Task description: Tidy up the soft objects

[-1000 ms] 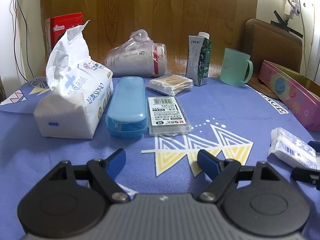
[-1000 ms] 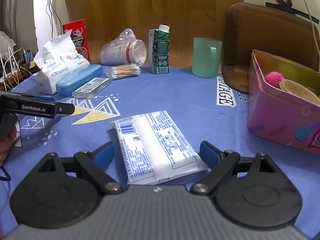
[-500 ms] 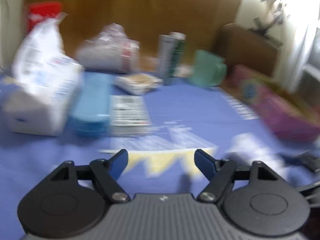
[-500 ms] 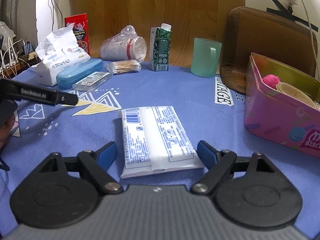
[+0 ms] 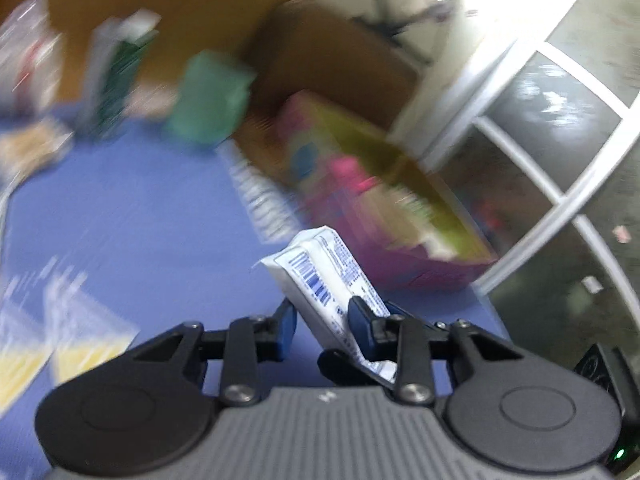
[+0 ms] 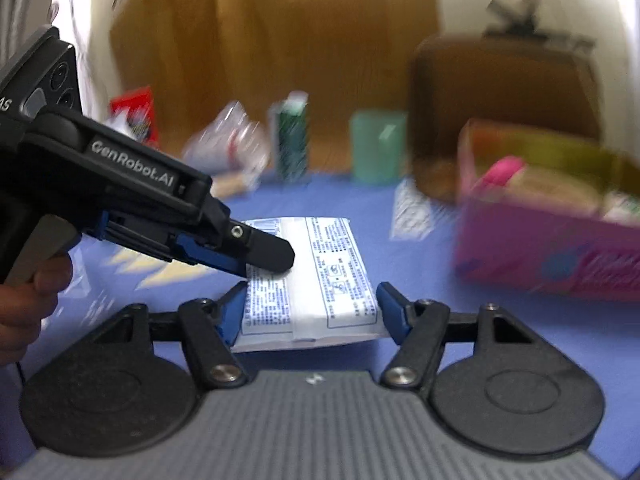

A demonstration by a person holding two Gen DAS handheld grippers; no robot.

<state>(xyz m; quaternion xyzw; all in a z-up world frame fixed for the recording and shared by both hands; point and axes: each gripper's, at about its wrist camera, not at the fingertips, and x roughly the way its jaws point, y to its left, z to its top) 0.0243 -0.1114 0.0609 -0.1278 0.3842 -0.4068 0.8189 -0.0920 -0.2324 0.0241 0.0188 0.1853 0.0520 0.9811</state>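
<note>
Pack: we are looking at a flat white tissue pack (image 6: 316,276) lying on the blue tabletop (image 6: 420,292), its long axis running straight away from the right gripper (image 6: 310,312) towards the back of the scene.

Left gripper: we are closing the left gripper (image 5: 322,320) on the pack from its left side; in the left wrist view the pack (image 5: 324,276) is standing tilted between the blue pads, which are looking pressed against it, though blur is keeping us from being sure how firm the hold is.

Right gripper: we are narrowing its jaws around the near short end of the pack; the left pad is looking as if it is touching the pack's edge, the right pad is sitting just beside the other edge, so we are judging no grip here yet.

Nearer hand: both are at the pack; we are judging the left as the one taking hold.

Box: the pink box (image 6: 552,248) is sitting to the right of the pack, open-topped, with a pink ball (image 6: 506,170) inside.

Deciding relation: we are judging that the pack is needing to travel rightwards, across its own long axis, to be reaching the box.
</note>
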